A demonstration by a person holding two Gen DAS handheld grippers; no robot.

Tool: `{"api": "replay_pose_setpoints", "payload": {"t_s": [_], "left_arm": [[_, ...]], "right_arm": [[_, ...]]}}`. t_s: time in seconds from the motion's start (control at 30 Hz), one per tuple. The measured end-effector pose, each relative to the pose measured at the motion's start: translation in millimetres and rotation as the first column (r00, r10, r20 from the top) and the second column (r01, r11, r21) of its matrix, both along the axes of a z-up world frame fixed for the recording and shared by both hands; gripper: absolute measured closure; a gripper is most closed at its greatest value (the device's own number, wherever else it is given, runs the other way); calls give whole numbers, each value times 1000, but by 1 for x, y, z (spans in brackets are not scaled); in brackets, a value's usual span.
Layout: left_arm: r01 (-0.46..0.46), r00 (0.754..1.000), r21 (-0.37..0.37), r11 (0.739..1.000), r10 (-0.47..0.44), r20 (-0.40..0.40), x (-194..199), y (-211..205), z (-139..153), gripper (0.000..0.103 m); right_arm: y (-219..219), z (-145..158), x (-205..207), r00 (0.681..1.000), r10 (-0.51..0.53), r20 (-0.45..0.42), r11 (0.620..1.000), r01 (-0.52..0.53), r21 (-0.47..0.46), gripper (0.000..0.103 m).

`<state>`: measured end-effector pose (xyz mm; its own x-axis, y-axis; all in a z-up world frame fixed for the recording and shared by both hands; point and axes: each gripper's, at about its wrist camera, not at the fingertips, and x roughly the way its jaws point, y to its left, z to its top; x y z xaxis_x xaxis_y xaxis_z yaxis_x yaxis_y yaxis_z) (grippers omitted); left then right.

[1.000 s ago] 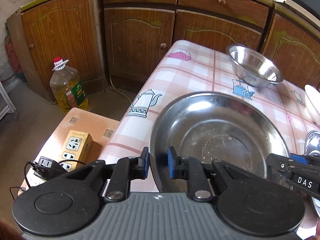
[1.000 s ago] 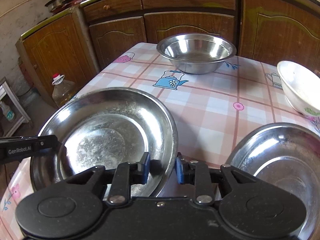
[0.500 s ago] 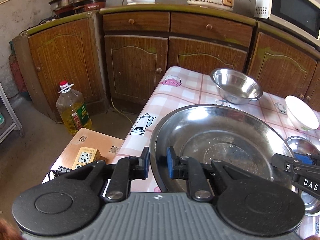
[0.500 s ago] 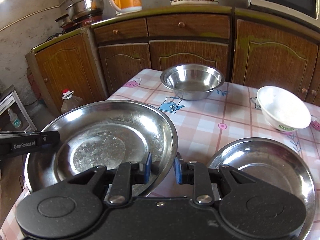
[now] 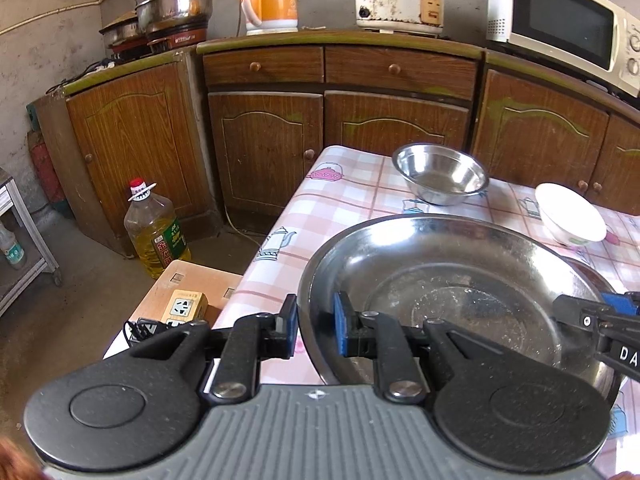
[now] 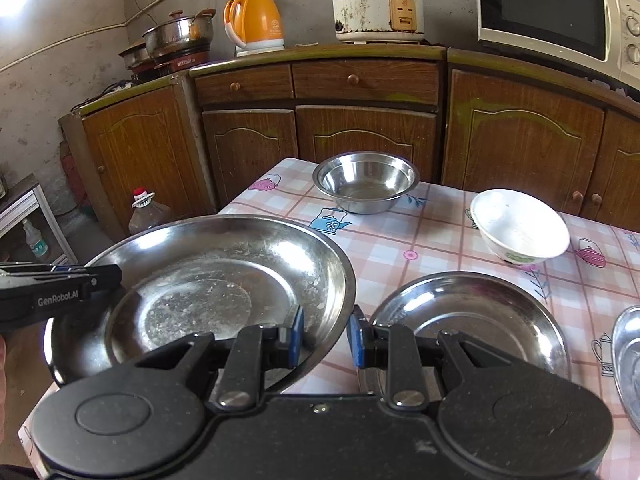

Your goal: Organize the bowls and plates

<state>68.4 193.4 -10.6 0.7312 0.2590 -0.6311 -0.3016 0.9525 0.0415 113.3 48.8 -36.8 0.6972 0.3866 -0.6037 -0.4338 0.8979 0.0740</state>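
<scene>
A large steel plate (image 5: 452, 280) (image 6: 208, 276) hangs above the checked table, held from both sides. My left gripper (image 5: 316, 330) is shut on its left rim, and my right gripper (image 6: 325, 338) is shut on its right rim. Each gripper shows in the other's view, the right one (image 5: 600, 328) at the plate's far rim and the left one (image 6: 60, 292) at its left rim. A second steel plate (image 6: 472, 320) lies on the table to the right. Further back stand a steel bowl (image 6: 366, 182) (image 5: 440, 174) and a white bowl (image 6: 518, 226) (image 5: 570, 214).
Another steel dish (image 6: 628, 360) pokes in at the right edge. Wooden cabinets (image 6: 360, 132) stand behind the table (image 6: 420, 232), with a kettle, a rice cooker and a microwave on top. An oil bottle (image 5: 154, 228) and a stool with a power strip (image 5: 184, 306) stand on the floor at the left.
Both grippers have risen and drawn back with the large plate between them. The countertop appliances have come into view, and the second plate on the table shows more fully.
</scene>
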Motion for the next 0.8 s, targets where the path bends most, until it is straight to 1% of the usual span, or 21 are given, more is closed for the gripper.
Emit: {"api": "replay_pose_setpoints", "payload": {"t_s": [0.37, 0.8], "left_arm": [[34, 999, 39, 999, -35, 20, -26, -35, 18, 84], [86, 996, 38, 996, -87, 25, -42, -75, 29, 83]], "right_arm": [[-38, 20, -34, 999, -30, 21, 999, 29, 23, 72], [-86, 36, -69, 995, -91, 45, 995, 89, 51, 72]]}}
